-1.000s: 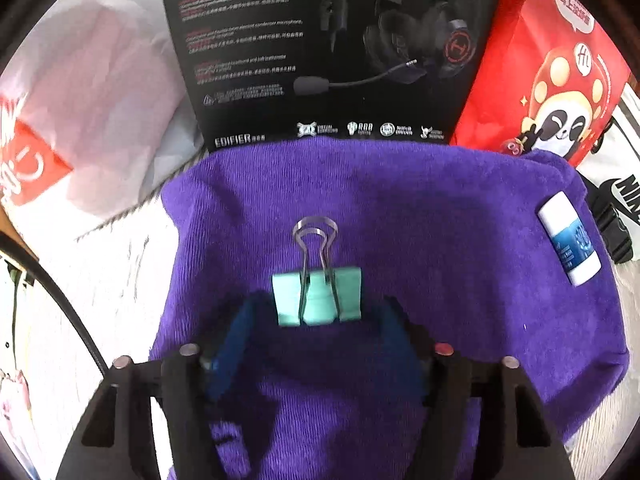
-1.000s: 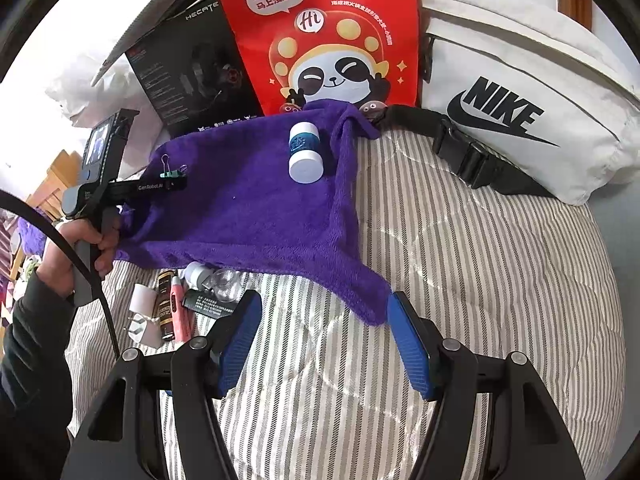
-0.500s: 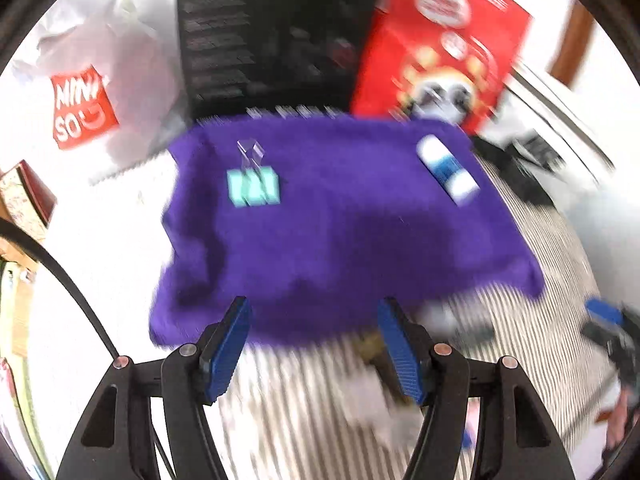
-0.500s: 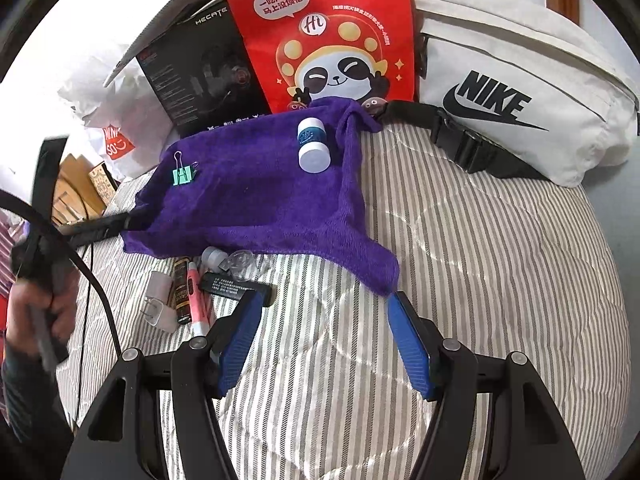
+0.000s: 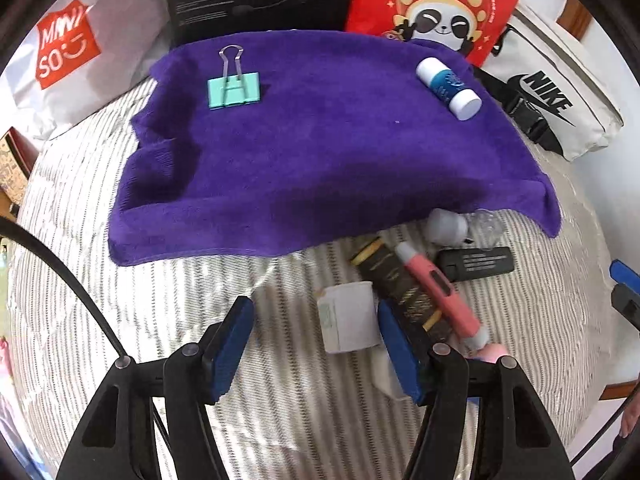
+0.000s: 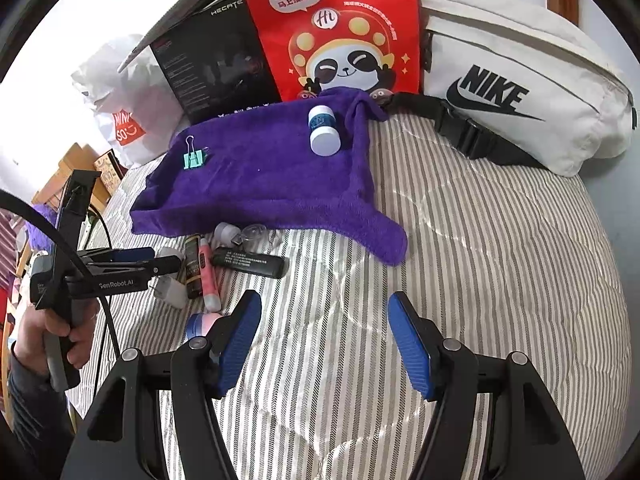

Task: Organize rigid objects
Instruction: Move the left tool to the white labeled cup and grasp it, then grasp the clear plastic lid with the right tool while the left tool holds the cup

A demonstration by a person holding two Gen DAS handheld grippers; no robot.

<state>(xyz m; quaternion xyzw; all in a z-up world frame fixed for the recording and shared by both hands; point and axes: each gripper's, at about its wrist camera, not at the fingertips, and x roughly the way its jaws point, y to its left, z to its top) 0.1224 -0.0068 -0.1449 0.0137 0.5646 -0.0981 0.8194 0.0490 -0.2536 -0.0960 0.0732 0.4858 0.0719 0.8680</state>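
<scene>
A purple towel (image 5: 320, 152) lies on the striped bed, also in the right wrist view (image 6: 264, 176). On it rest a mint binder clip (image 5: 233, 89) (image 6: 194, 159) and a blue-and-white glue stick (image 5: 448, 88) (image 6: 324, 130). In front of the towel lie a white paper roll (image 5: 349, 322), a pink pen (image 5: 440, 292), a dark gold-patterned tube (image 5: 404, 292), a black stick (image 5: 474, 263) and a small clear bottle (image 5: 446, 226). My left gripper (image 5: 316, 340) is open and empty, the white roll just inside its right finger. My right gripper (image 6: 324, 336) is open and empty over bare bedding.
A black headset box (image 6: 216, 60), a red panda bag (image 6: 340, 28), a white Nike waist bag (image 6: 520, 84) and a white Miniso bag (image 5: 68, 52) stand behind the towel. The left gripper and hand show at the left of the right wrist view (image 6: 120, 268).
My left gripper let go of the binder clip on the towel and pulled back toward me to the pile of small items. The right gripper stayed open, shifting slightly.
</scene>
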